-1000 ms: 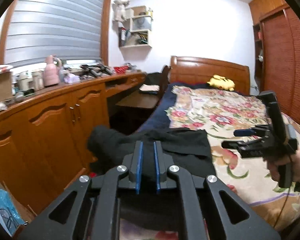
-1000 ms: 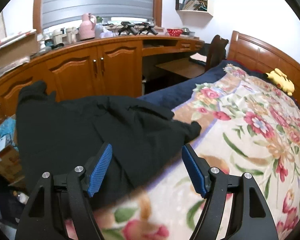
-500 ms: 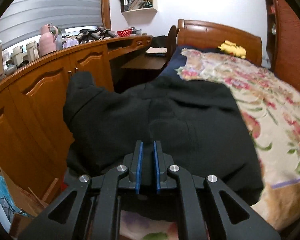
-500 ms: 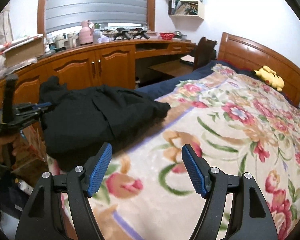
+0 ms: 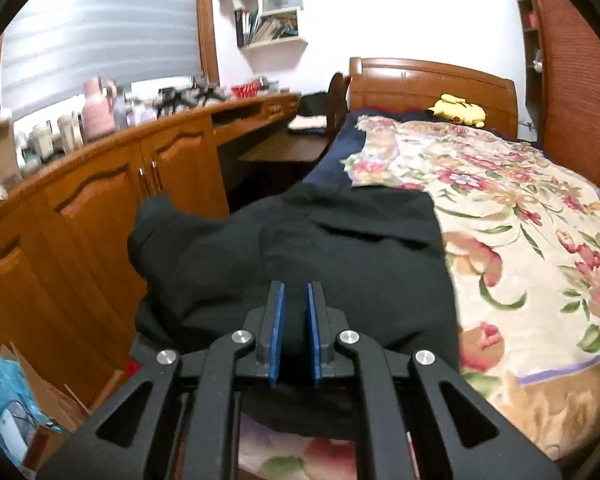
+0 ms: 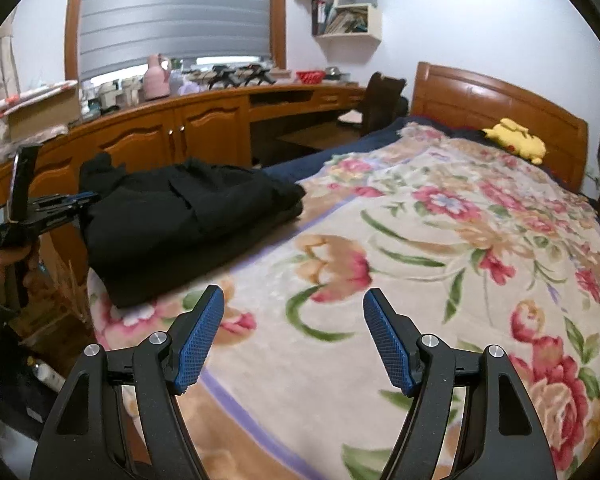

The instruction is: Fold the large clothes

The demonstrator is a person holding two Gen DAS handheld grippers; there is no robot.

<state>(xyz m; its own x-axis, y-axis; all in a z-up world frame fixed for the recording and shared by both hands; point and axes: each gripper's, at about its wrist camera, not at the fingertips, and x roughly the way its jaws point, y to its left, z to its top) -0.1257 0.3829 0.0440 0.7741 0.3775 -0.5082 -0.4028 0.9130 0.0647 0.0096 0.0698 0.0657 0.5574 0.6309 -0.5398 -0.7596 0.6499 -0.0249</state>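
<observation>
A folded black garment (image 5: 340, 248) lies in a thick pile at the bed's near left corner, on the floral blanket (image 5: 520, 220). My left gripper (image 5: 295, 300) has the garment's near edge between its blue pads, and its jaws are opening. The right wrist view shows the same gripper (image 6: 86, 199) at the garment's (image 6: 188, 216) left end, held by a hand (image 6: 8, 256). My right gripper (image 6: 294, 300) hovers over the blanket (image 6: 460, 240) to the right of the pile, open, with nothing between its fingers.
Wooden cabinets (image 5: 100, 208) with a cluttered top run along the left, close to the bed. A cardboard box with a blue bag (image 5: 12, 400) stands on the floor. A yellow plush toy (image 6: 516, 142) lies by the headboard (image 6: 492, 100). A chair (image 6: 380, 100) stands at the desk.
The left gripper came down toward the bed with the garment, which now rests in a pile on the corner. The right gripper slid right, away from the garment, still open.
</observation>
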